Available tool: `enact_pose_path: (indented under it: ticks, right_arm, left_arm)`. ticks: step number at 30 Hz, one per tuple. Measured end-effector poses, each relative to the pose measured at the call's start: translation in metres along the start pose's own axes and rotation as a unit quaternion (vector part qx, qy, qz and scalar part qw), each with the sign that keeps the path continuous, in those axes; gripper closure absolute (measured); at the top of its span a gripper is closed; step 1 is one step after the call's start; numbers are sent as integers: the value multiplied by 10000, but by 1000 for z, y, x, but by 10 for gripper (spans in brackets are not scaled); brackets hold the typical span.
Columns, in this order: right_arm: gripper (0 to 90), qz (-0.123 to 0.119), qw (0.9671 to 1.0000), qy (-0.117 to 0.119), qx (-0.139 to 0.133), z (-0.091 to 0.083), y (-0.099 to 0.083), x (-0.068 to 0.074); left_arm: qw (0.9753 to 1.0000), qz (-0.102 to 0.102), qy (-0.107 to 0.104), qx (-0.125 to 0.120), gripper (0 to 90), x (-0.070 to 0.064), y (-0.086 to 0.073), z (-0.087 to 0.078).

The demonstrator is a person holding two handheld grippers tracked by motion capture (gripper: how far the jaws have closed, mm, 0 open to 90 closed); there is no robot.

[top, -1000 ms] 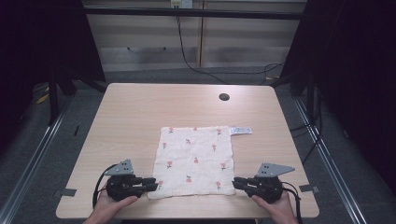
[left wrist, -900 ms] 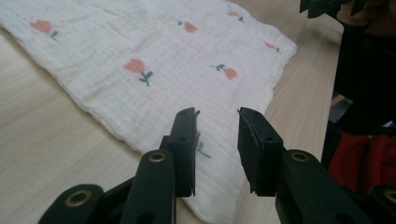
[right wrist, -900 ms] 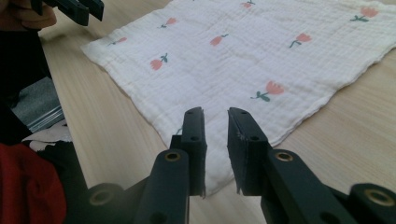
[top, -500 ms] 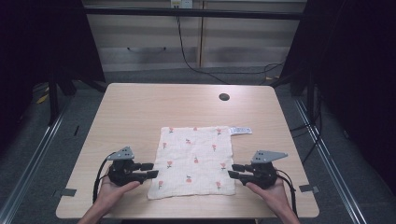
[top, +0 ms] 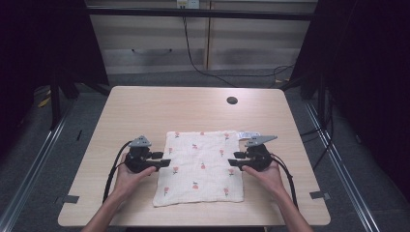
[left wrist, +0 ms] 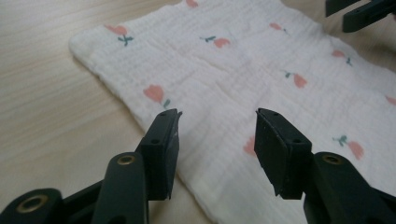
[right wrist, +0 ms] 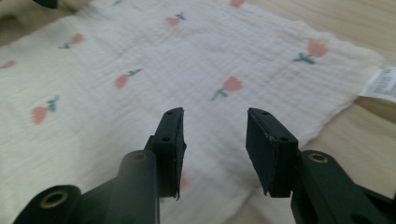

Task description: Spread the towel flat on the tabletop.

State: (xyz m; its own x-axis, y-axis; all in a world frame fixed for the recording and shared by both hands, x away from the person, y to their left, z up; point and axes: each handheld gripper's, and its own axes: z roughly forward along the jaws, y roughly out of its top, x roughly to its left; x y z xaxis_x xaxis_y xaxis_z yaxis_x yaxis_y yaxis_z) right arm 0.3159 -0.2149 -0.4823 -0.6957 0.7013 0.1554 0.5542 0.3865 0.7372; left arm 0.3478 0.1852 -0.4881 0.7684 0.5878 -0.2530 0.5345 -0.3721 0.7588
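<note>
A person worked a gripper in each hand over a floral cloth that lay flat near the front of a pale wooden desk. At the cloth's left edge, about halfway along it, the left gripper pointed inward with its jaws spread wide and nothing between them; in the left gripper view those jaws hung just above the hem, one over bare wood and one over the fabric. The cloth itself, white muslin printed with small pink tulips, was spread almost square, with a slight skew at its near end. At its right edge the right gripper faced the left one, its jaws likewise parted and empty; the right gripper view showed both jaws poised over the fabric just inside the border. A white care label stuck out from the far right corner, and a dark round grommet sat in the desk well beyond the cloth.

The risk here looked plain: thin muslin lying flush on the wood gave the jaws little to bite, so a shallow closure could pinch air or slide the hem away. If one gripper caught more fabric than the other, the cloth would likely lift unevenly and any fold would come out crooked.
</note>
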Motion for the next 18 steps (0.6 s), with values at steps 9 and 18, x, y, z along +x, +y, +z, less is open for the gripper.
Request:
enact_pose_path:
  ticks: [9,18]
  right_arm:
    - [591,137,9996,-198,149,13,-4,-19]
    - [749,-498,9971,-395,426,23,-4,-2]
  left_arm:
    - [9989,90,304,340,602,5,-1,16]
    - [9926,835,767,441,753,-6,-7,18]
